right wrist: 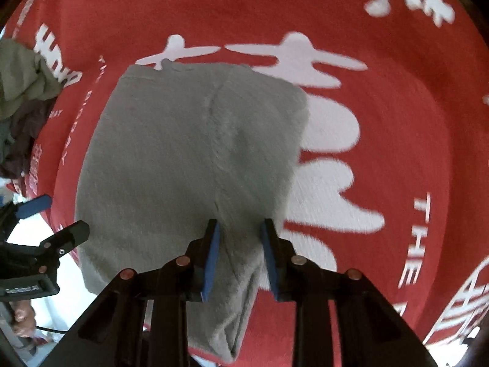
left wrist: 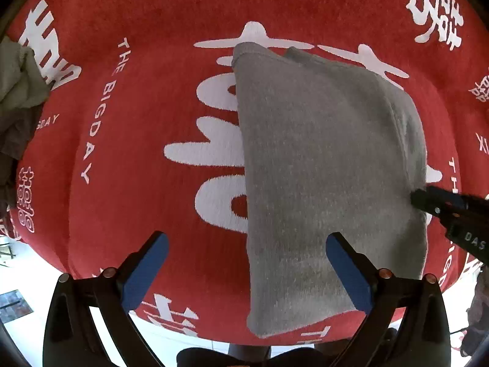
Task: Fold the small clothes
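A grey knit garment [left wrist: 324, 159] lies folded on a red cloth with white lettering [left wrist: 128, 140]. My left gripper [left wrist: 247, 247] is open just above the garment's near left edge, its right finger over the fabric. My right gripper [right wrist: 240, 229] has its blue pads on either side of a raised fold of the grey garment [right wrist: 183, 153] at its near right corner, the pads a little apart. The right gripper shows in the left wrist view [left wrist: 428, 198] at the garment's right edge. The left gripper shows in the right wrist view [right wrist: 65, 217], open.
A crumpled pile of olive and dark clothes [left wrist: 18, 91] lies at the far left of the red cloth; it also shows in the right wrist view [right wrist: 24, 91]. The cloth's near edge [left wrist: 183, 333] drops to a pale floor.
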